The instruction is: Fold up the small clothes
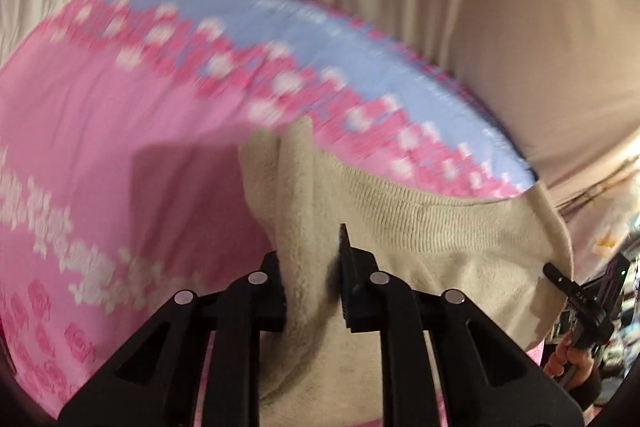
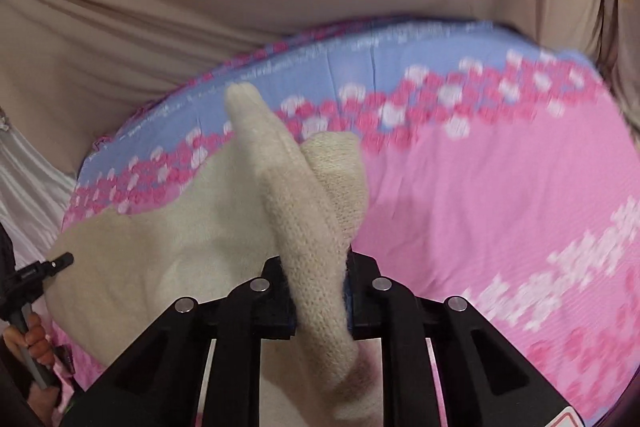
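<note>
A cream knitted garment [image 1: 420, 227] with a ribbed hem lies on a pink and blue patterned sheet [image 1: 100, 131]. My left gripper [image 1: 314, 287] is shut on a bunched fold of its edge, which stands up between the black fingers. In the right wrist view the same cream garment [image 2: 160, 247] spreads to the left, and my right gripper [image 2: 320, 291] is shut on another thick fold of it that rises past the fingers. Each view shows the other gripper's tip at the garment's far edge [image 1: 560, 277] [image 2: 56, 263], held by a hand.
The pink sheet [image 2: 500, 195] has a blue band and white blossoms along its far side. Beige draped fabric [image 1: 480, 7] hangs behind it. Cluttered items show at the far right edge [image 1: 624, 291] of the left wrist view.
</note>
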The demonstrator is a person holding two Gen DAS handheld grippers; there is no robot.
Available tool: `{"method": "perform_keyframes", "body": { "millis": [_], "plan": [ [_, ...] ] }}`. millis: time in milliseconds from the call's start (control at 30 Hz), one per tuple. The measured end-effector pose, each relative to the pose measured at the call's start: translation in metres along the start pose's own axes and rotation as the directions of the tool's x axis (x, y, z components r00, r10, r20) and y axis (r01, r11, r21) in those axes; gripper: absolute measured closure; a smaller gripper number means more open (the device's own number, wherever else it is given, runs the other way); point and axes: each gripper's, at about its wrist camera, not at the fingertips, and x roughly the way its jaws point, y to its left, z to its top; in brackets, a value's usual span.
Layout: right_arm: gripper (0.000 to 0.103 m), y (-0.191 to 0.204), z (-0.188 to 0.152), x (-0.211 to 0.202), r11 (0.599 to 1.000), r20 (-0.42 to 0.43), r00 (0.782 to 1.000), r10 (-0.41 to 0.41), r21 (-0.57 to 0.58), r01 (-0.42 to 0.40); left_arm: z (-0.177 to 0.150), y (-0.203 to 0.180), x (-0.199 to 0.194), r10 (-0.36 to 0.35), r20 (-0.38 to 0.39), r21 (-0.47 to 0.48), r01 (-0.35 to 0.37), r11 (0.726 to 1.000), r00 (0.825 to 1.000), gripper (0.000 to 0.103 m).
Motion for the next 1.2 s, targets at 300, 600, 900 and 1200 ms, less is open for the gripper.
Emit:
{"method": "perform_keyframes", "body": {
  "millis": [300,600,900,1200],
  "plan": [
    [0.077,-0.066,-0.011,0.042,0.978,-0.101,0.986,-0.135,0.145,0.149,-0.024,0.024,0.066,0.197,-0.076,-0.090,-0.203,0.975,0.978,0.057],
    [0.052,-0.026,-0.047,-0.005,0.994,-0.066,0.997,-0.045,0.098,0.051,-0.073,0.063,0.052,0.069,-0.204,-0.351,-0.139,0.926,0.977,0.022],
    [0.045,0.002,-0.074,0.003,0.997,-0.126,0.992,-0.008,0.080,0.018,-0.062,0.043,0.032,-0.003,-0.138,-0.418,-0.056,0.907,0.990,0.085],
    [0.041,-0.035,-0.077,-0.008,0.988,-0.098,0.995,0.006,0.155,0.010,-0.023,-0.118,-0.019,-0.119,-0.007,-0.021,0.119,0.993,0.993,0.090]
  ]
}}
